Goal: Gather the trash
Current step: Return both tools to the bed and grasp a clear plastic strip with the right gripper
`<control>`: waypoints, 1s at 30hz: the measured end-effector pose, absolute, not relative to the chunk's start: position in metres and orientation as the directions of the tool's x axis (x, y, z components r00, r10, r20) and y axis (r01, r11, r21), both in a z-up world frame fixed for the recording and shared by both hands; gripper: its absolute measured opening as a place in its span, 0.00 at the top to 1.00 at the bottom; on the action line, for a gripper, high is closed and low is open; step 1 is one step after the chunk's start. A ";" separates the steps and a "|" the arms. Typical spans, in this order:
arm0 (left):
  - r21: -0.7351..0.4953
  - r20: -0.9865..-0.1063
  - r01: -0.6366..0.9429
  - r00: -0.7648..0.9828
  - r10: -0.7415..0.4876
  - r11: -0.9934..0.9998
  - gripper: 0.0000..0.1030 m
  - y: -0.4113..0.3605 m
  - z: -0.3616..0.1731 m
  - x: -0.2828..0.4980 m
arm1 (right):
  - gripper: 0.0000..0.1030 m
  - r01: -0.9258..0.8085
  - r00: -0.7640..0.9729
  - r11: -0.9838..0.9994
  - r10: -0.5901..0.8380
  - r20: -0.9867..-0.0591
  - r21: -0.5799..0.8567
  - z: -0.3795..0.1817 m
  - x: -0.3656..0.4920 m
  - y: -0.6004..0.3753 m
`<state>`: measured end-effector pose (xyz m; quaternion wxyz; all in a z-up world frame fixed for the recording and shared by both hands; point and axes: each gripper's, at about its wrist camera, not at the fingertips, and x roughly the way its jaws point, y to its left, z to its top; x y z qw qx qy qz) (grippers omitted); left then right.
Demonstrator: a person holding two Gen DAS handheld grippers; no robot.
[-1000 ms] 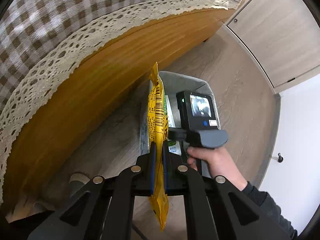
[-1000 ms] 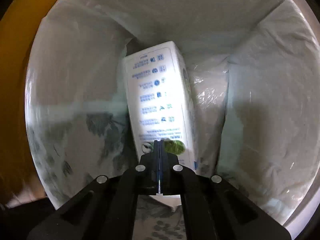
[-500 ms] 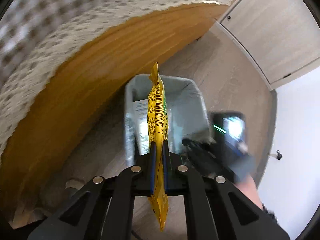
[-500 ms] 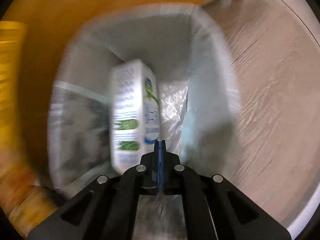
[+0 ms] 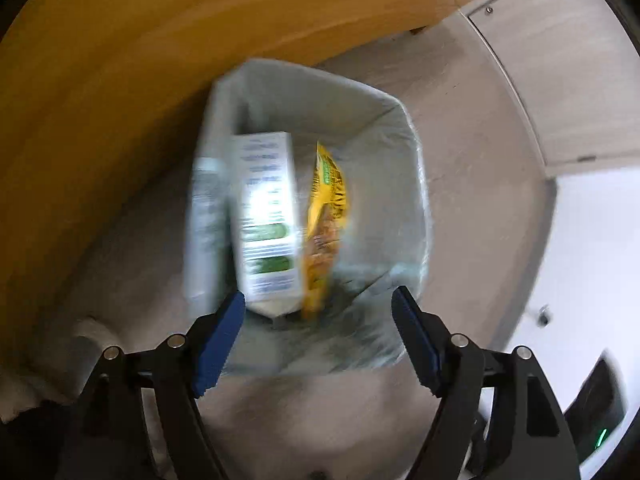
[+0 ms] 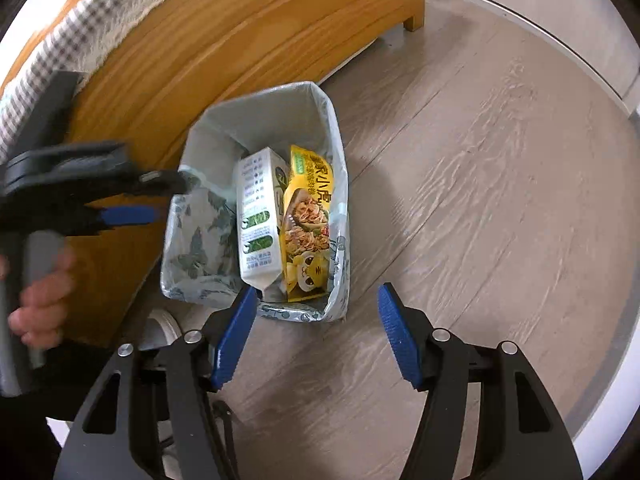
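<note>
Both grippers stand wide with nothing between their blue pads. Nearest in the right wrist view, the right gripper [image 6: 316, 334] hangs above the wood-grain floor [image 6: 480, 208], its fingers framing the near end of the trash bin [image 6: 256, 120], which sits just ahead of it. The bin is lined with a pale printed bag. Inside, a white carton [image 6: 258, 216] leans upright, and the yellow snack packet [image 6: 310, 224] lies against the carton's right side, both touching. To the left of the right gripper, the left gripper [image 6: 132, 196] is held out over the bin's left edge by a hand [image 6: 40, 300] on its handle.

From the left wrist view, blurred by motion, the left gripper [image 5: 318, 332] looks straight down into the bin [image 5: 416, 184], with the carton [image 5: 266, 216] and yellow packet [image 5: 326, 228] just beyond its fingertips. Farther off, behind the bin, runs an orange wooden bed frame [image 6: 224, 48] with a checked cover [image 6: 72, 28].
</note>
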<state>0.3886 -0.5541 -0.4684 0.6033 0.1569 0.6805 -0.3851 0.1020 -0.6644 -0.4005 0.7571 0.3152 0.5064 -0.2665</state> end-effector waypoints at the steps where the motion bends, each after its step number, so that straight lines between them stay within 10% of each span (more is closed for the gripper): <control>1: -0.285 -0.958 0.702 -0.184 -0.221 0.653 0.29 -0.546 -0.456 0.392 | 0.41 0.724 0.332 0.661 -0.089 -0.939 0.194 -0.401 0.106 -0.664; 17: -0.332 -0.697 0.727 0.240 -0.675 0.601 0.26 -0.334 -0.184 0.435 | 0.25 0.661 0.436 0.750 -0.369 -0.821 0.014 -0.216 0.171 -0.601; 22: -0.176 -0.602 0.600 0.561 -0.568 0.780 0.11 -0.227 -0.145 0.495 | 0.17 0.529 0.559 0.848 -0.326 -0.762 0.025 -0.160 0.240 -0.540; 30: -0.136 -0.636 0.162 0.742 -0.211 0.977 0.11 -0.041 -0.175 0.589 | 0.17 0.155 0.745 0.904 0.158 -0.648 0.398 -0.123 0.390 -0.397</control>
